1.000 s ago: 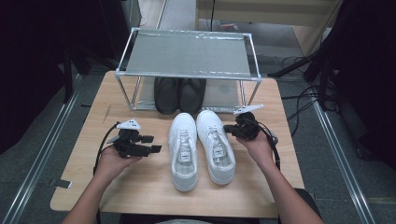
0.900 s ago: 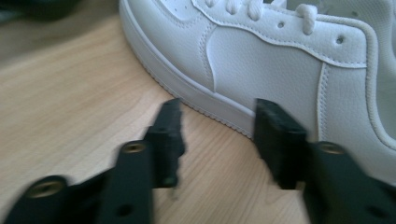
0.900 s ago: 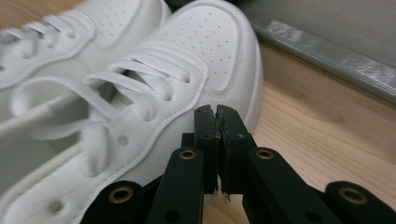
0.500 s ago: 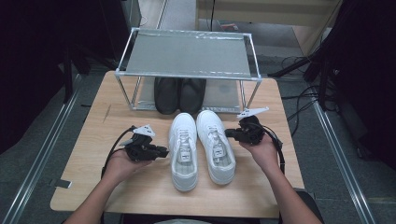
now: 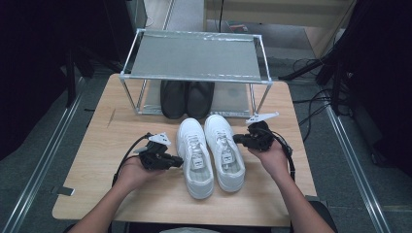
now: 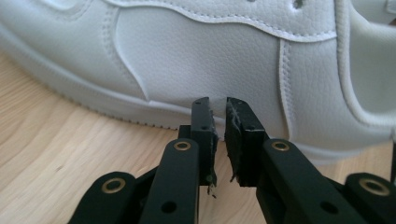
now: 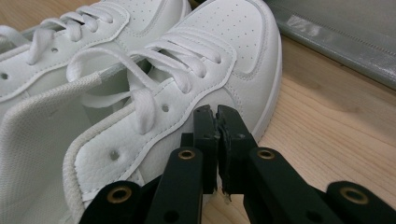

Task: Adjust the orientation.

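Both forearms enter from the bottom of the high view, bare, angled inward. Left hand (image 5: 133,171) wraps the left gripper (image 5: 179,160), which lies level, jaws pointing toward the person's right; its jaws have just been closing and now stand nearly together with a thin gap, nothing between the pads (image 6: 211,135). Right hand (image 5: 272,158) grips the right gripper (image 5: 235,139), also level, jaws pointing toward the left; those jaws are pressed together, empty. Cables loop back from each gripper along the wrists.
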Motion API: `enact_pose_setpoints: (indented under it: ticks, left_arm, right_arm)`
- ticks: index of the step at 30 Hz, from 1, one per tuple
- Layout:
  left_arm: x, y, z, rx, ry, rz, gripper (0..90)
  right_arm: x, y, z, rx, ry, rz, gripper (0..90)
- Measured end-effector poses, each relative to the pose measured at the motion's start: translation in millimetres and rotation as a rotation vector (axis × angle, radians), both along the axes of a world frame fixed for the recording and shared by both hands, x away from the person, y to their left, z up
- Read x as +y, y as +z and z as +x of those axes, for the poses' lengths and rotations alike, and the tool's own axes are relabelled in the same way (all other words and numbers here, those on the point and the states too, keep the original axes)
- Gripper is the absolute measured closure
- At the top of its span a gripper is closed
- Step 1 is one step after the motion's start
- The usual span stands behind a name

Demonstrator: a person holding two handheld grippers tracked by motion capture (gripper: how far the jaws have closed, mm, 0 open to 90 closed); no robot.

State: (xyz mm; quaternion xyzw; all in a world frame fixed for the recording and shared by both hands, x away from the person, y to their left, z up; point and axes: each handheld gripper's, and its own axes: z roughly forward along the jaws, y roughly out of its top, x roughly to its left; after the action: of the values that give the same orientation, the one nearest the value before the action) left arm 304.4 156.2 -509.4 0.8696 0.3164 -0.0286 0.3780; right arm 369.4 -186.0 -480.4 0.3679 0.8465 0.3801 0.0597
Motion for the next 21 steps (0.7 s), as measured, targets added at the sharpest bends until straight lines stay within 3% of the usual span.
enact_pose_setpoints:
  ticks: [15,21]
  left_arm:
    - [-9.6,0.7,-2.5,-0.013,-0.004,0.017,83.3]
    - [-18.7,0.3,-4.8,-0.002,-0.022,0.01,83.3]
  right_arm:
    - [-1.4,-1.3,0.7,0.004,-0.006,0.014,87.2]
    - [-3.7,-1.7,2.5,-0.006,-0.031,0.013,86.9]
